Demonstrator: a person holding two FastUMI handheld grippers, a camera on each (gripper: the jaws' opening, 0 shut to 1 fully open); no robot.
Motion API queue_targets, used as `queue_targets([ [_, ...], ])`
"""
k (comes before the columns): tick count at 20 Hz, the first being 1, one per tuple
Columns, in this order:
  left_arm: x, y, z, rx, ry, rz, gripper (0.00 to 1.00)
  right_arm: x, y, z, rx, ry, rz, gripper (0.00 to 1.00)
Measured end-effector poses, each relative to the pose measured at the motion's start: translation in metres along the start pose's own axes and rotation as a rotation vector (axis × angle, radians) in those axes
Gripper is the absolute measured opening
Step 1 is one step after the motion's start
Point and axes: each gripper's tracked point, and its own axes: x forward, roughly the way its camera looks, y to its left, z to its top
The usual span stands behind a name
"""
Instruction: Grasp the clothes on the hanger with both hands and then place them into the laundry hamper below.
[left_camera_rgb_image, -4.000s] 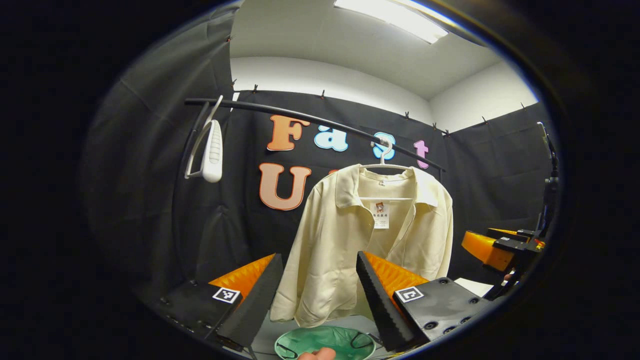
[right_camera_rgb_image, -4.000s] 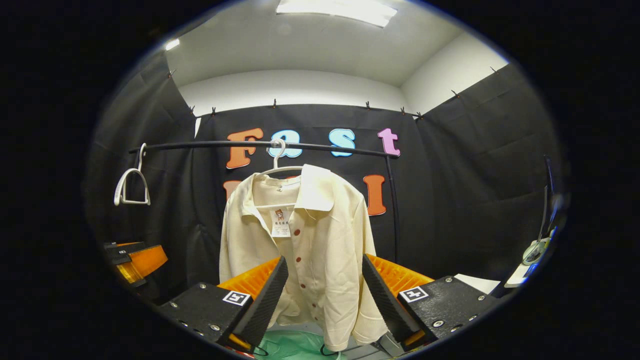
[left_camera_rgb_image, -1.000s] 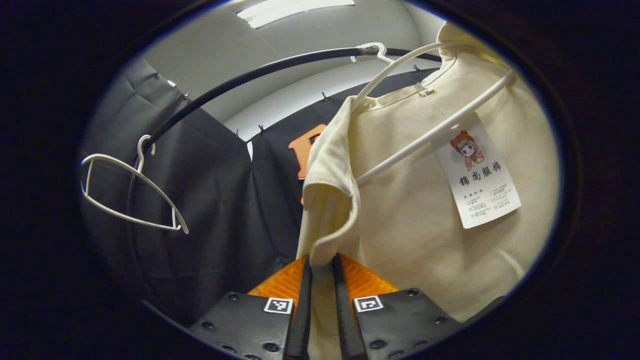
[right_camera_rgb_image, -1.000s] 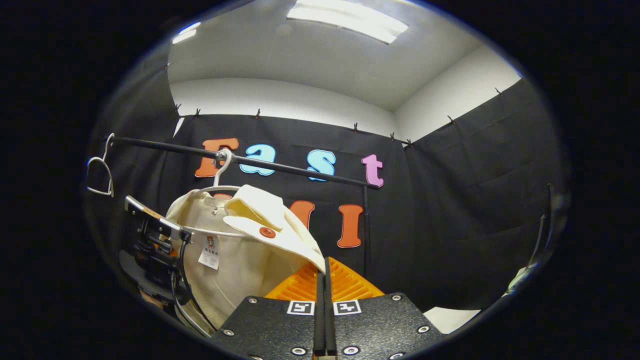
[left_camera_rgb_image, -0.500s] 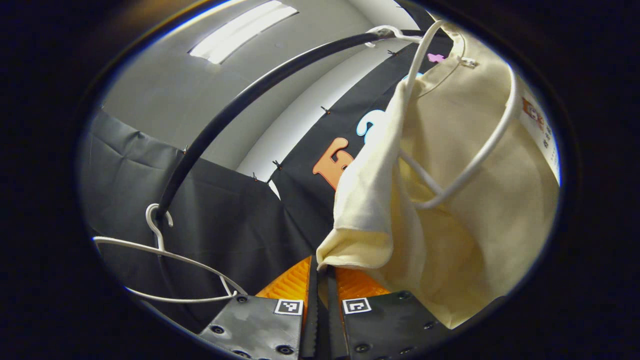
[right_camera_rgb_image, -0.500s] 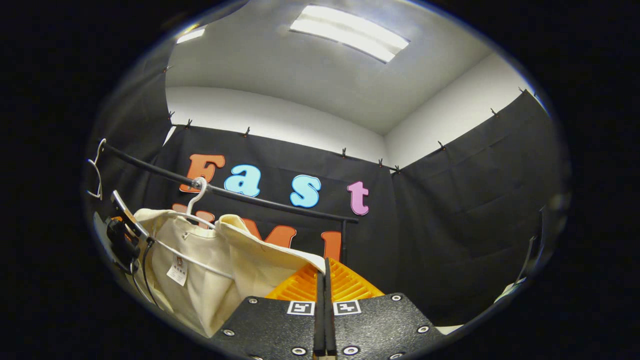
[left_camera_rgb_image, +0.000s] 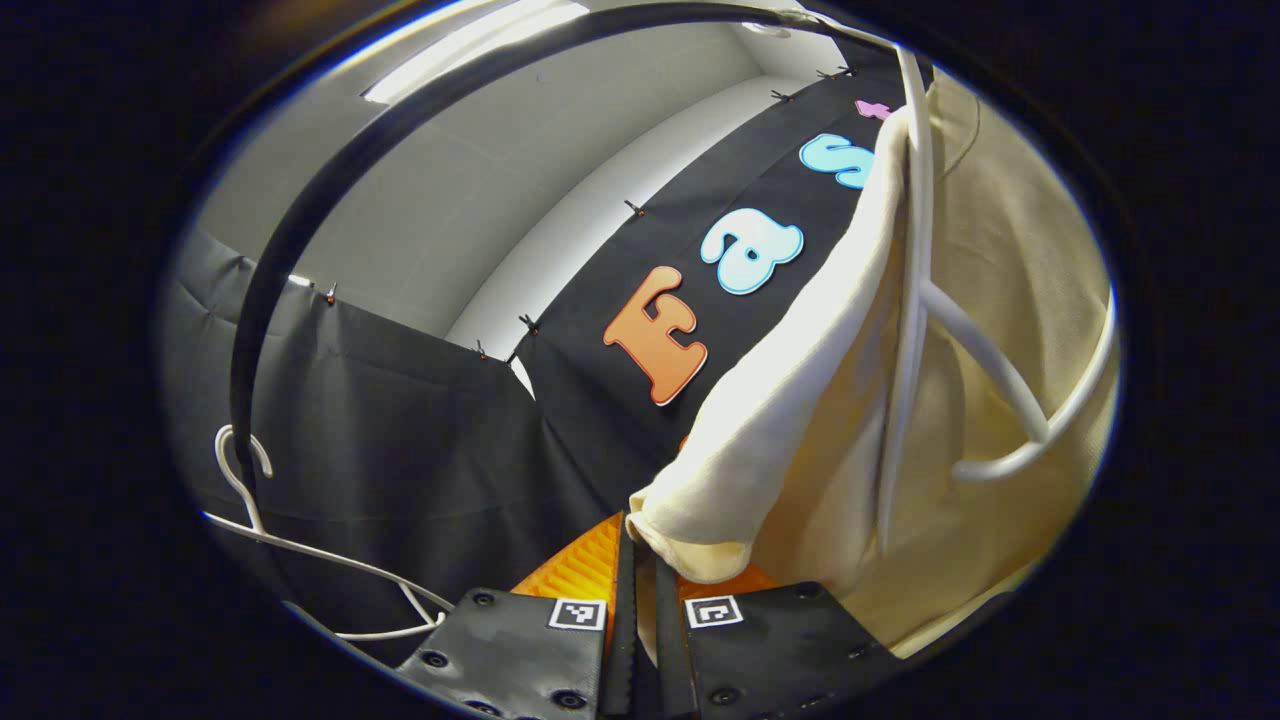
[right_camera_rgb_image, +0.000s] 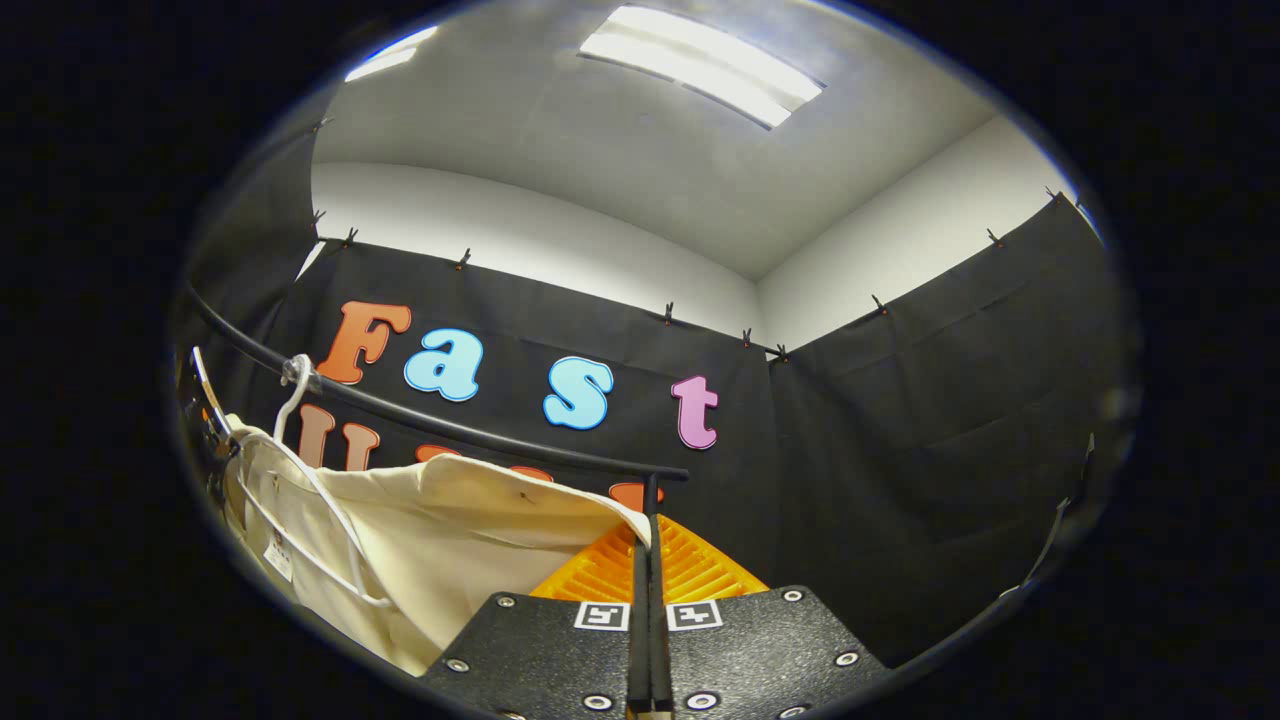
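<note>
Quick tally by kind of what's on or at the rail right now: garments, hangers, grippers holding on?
Cream shirts: 1, the cream shirt, draped on its hanger.
White hangers: 2, the hanger inside the shirt and the empty hanger farther along the black rail.
Grippers clamped on the shirt: 2, left gripper and right gripper.
Total: 5.

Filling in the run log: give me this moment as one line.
phase: lifting off hanger | left hand-held gripper: shut on shirt | right hand-held gripper: shut on shirt | hanger: on rail, inside shirt
</note>
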Motion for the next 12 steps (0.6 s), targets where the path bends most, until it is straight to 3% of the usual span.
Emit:
queue_targets([
  [2, 0.008, -0.001, 0.004, -0.011, -0.002, -0.018, 0.11, 0.009, 0.002, -0.004, -0.016, 0.004, -0.008, 0.0],
  [3, 0.013, -0.001, 0.007, -0.029, -0.006, -0.027, 0.15, 0.012, 0.002, 0.0, -0.011, -0.005, -0.01, 0.0],
  [6, 0.026, 0.009, 0.012, -0.067, -0.01, -0.024, 0.11, 0.032, 0.005, 0.014, 0.022, -0.02, 0.005, 0.0],
  [7, 0.029, 0.012, 0.013, -0.075, -0.008, -0.021, 0.15, 0.038, 0.009, 0.013, 0.025, -0.015, 0.014, 0.0],
  [11, 0.026, 0.01, -0.014, -0.134, 0.046, -0.047, 0.15, 0.035, 0.031, -0.027, 0.016, 0.044, 0.06, 0.0],
  [12, 0.021, 0.006, -0.025, -0.151, 0.064, -0.058, 0.11, 0.028, 0.035, -0.044, 0.025, 0.07, 0.071, 0.0],
])
